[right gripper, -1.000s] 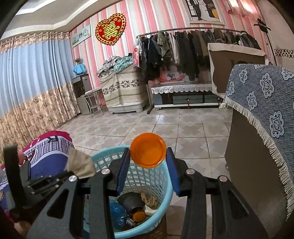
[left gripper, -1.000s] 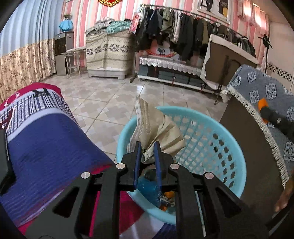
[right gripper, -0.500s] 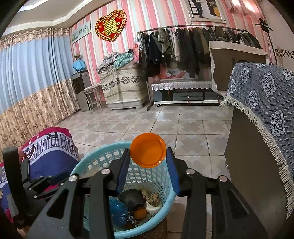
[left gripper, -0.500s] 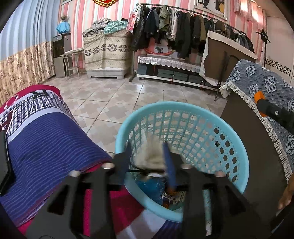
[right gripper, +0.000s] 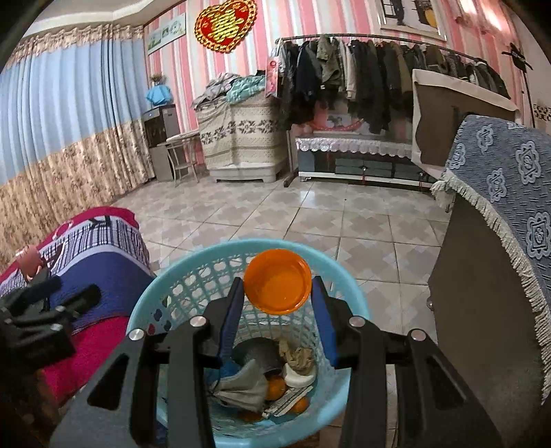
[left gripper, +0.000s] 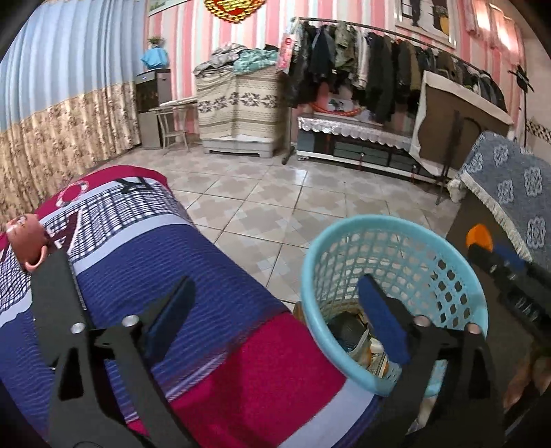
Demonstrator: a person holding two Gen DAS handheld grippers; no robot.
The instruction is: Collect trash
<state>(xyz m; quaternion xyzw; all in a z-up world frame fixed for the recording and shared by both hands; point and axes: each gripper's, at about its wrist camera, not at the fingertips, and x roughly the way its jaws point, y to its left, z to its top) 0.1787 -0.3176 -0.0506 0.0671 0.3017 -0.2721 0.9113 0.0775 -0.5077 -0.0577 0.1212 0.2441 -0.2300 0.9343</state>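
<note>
Right gripper [right gripper: 277,303] clamping orange lid [right gripper: 277,281] above blue basket [right gripper: 358,306]

The red heart decoration [right gripper: 225,24] on the striped wall, above the clothes rack [right gripper: 378,69], carries a big gold sign that looks like the Chinese double happiness wedding sign. On the red blanket [left gripper: 113,193], well left of the rack, there are large dark letter shapes, too bent to read. Nothing else has words or numbers that can be read.
</note>
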